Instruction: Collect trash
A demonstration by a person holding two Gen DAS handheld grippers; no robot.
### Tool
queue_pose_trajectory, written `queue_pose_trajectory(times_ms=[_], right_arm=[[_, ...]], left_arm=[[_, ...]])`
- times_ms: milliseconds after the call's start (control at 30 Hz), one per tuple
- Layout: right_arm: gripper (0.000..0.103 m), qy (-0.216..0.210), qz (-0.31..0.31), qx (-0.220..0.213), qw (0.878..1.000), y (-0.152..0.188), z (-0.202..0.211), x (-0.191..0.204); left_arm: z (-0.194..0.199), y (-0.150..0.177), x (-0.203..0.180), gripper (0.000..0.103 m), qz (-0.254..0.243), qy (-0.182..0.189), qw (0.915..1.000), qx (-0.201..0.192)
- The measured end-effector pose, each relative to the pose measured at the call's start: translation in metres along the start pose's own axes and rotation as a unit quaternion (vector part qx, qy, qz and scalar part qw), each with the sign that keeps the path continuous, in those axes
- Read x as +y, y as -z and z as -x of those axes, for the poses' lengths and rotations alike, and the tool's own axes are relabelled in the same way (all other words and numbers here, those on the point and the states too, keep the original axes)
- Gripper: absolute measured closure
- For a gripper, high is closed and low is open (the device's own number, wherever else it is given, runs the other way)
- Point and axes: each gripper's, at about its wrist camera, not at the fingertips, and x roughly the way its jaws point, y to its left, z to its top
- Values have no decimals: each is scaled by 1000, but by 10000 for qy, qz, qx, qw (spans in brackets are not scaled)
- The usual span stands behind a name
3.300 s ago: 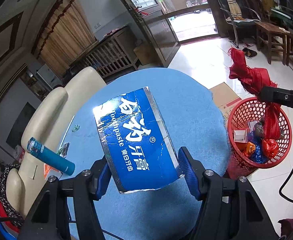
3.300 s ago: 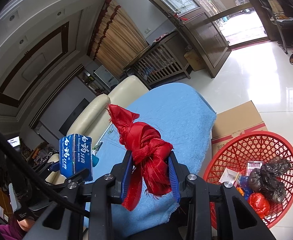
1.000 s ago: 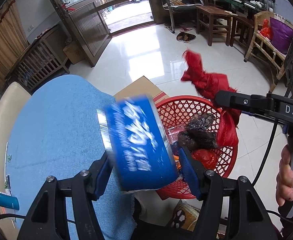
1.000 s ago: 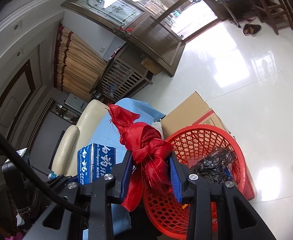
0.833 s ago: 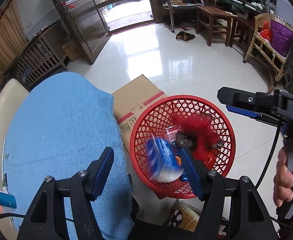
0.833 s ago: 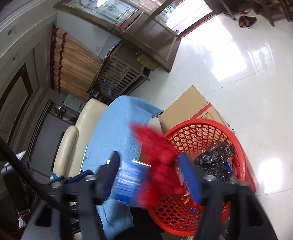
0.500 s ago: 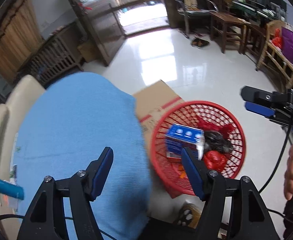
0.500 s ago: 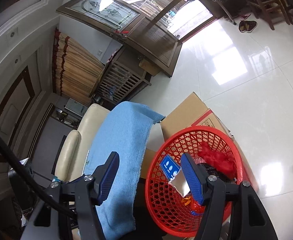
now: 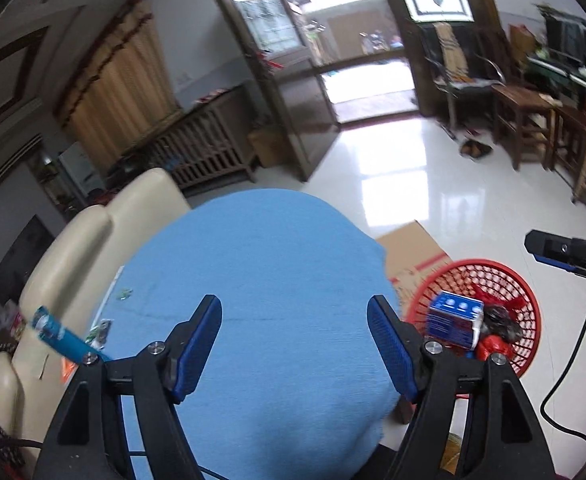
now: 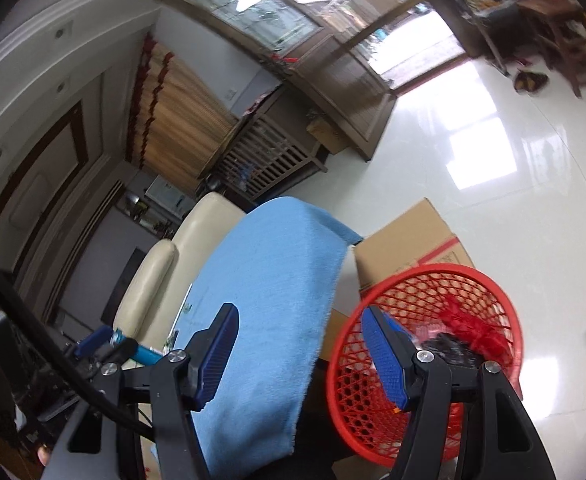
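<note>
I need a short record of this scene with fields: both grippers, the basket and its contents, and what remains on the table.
left gripper: jaws opening, nothing between them
right gripper: open, nothing between its fingers
basket: red, on the floor beside the table
in basket: blue toothpaste box, red bag
table cloth: blue
left on table: blue tube at the far left edge

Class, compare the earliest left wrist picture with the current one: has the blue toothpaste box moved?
Yes. The toothpaste box has left the left gripper above the blue cloth and now lies in the red basket on the floor.
</note>
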Motion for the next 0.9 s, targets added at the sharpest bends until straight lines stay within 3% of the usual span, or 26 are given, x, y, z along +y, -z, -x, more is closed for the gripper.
queue_pose_trajectory(times_ms=[367,433,500,533,700,900], right_arm=[[35,-253,1259,62,9917,17,-15,118],[35,-283,1550,35,9875,24,-17,144],[35,-322,1819,4,9828,31,-20,169],[35,-354,1975,-13,9797,36,-22,185],[34,-359,2596,-91,9650,61,-30,243],[34,-561,3082,-127,9496,85,-36,305]], left_arm=[[45,28,89,27,807,-930,9920,-294],[56,36,109,25,991,-1138,9879,-366],[64,43,128,8,1184,-1295,9835,-440],[69,47,136,5,1293,-1411,9802,-515],[99,70,176,4,1614,-1950,9636,-857],[118,99,209,4,1940,-2195,9517,-918]])
